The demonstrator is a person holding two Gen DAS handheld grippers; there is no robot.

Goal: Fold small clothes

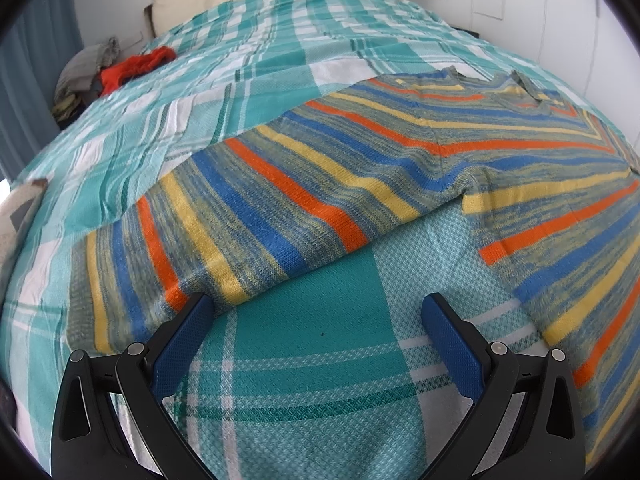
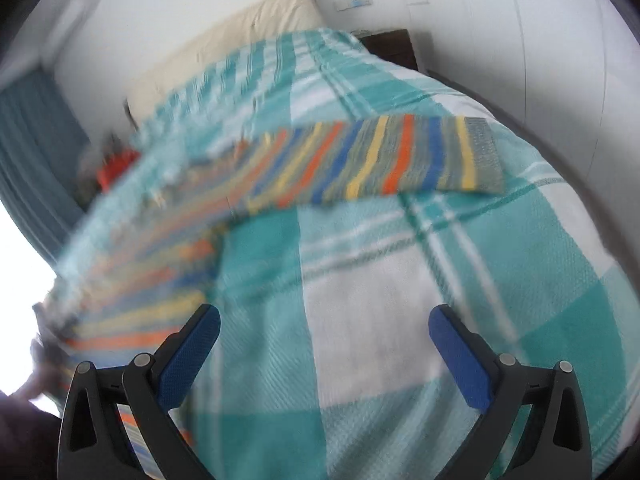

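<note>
Multicolour striped knit sweater (image 1: 360, 168) laid flat on teal plaid bedspread (image 1: 312, 360) | left tongs (image 1: 316, 316) released | right tongs (image 2: 324, 326) released

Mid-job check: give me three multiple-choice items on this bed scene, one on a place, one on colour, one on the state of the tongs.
1. Where does the striped sweater lie?
A. Spread flat on the checked bedspread
B. Hanging on the wall
C. Held up in the air by both tongs

2. Which colours run in its stripes?
A. Pink and black
B. Orange, yellow and blue
C. Purple and white

3. How do the left tongs and right tongs stand?
A. Both shut on the sweater
B. Left shut, right open
C. Both open, holding nothing

Answers: 1 A, the sweater lies spread out with its sleeves out to the sides on the bedspread. 2 B, orange, yellow and blue bands show in both views. 3 C, in each view the blue fingers are wide apart with only bedspread between them.
</note>
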